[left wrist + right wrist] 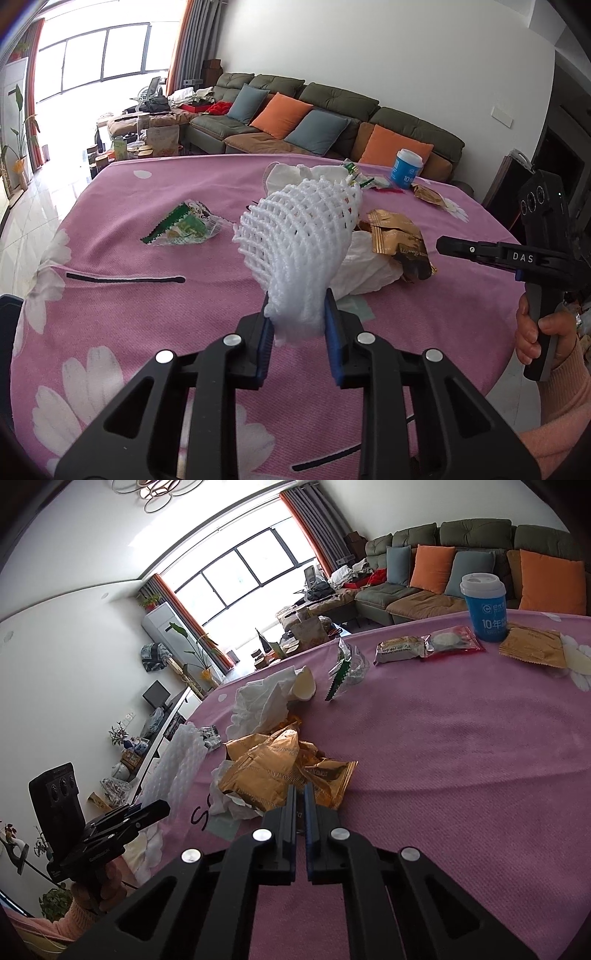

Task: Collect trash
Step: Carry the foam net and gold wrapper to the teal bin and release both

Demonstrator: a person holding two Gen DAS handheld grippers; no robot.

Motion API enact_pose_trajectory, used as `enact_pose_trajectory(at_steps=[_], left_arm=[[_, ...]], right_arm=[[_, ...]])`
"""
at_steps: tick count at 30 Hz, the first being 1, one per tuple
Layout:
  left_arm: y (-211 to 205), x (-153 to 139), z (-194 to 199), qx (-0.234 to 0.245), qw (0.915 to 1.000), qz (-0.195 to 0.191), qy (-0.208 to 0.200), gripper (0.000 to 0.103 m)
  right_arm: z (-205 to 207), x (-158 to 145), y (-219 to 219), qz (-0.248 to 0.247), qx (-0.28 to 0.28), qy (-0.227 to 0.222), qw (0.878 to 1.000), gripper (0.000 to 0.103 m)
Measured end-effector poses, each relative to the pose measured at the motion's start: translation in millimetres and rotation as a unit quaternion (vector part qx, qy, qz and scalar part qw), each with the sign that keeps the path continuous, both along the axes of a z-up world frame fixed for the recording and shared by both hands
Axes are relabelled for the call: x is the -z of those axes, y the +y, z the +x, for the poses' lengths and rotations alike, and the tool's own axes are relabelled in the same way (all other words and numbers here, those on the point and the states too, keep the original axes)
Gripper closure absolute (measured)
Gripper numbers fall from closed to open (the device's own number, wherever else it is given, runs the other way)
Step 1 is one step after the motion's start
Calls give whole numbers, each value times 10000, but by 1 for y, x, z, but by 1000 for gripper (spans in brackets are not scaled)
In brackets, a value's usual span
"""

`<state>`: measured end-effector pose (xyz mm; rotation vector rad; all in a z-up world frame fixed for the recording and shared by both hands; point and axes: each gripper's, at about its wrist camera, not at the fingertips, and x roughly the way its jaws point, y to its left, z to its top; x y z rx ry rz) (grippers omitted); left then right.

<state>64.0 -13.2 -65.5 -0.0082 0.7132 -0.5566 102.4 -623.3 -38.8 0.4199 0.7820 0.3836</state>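
On the round table with pink flowered cloth [122, 343] most trash is still scattered, gold foil wrappers [280, 768] and green-white packet [184, 227], while the left gripper [297, 314] clamps the white foam fruit net [299, 236] in the air and the right gripper [300, 805] is nearly closed, seemingly empty.

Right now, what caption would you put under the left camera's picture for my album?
Left gripper lifts a white foam net above the pink tablecloth littered with wrappers.

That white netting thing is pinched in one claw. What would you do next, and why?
Probably carry the white foam net over to the pile of gold wrappers and let go. The left gripper already clamps its end and holds it off the pink tablecloth, while the right gripper is shut beside that pile.
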Motion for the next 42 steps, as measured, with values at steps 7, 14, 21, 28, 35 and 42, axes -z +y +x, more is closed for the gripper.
enact_pose_trajectory(at_steps=[7,14,21,28,35,42], left_arm=[[12,-5,-12,-114,9999,-54,-57,78],[27,-7,-21,-295,9995,-64,-73,78],[48,-10,-29,-511,9986,-2,-125,78],[79,-19,-37,-827,9964,-54,-205,78],[101,-28,-47,-1120,9932,-9,-330,78],[131,-34,-59,-1553,9871,-1,-395,78]], right_arm=[[5,-8,9,-223,88,-226,9995,50],[29,7,22,-115,-134,57,9998,74],[24,6,21,-145,-137,19,9998,85],[9,-15,20,-155,-115,-314,9993,87],[2,-40,45,-151,-495,-687,9963,87],[14,-48,99,-20,-1222,-784,9894,86]])
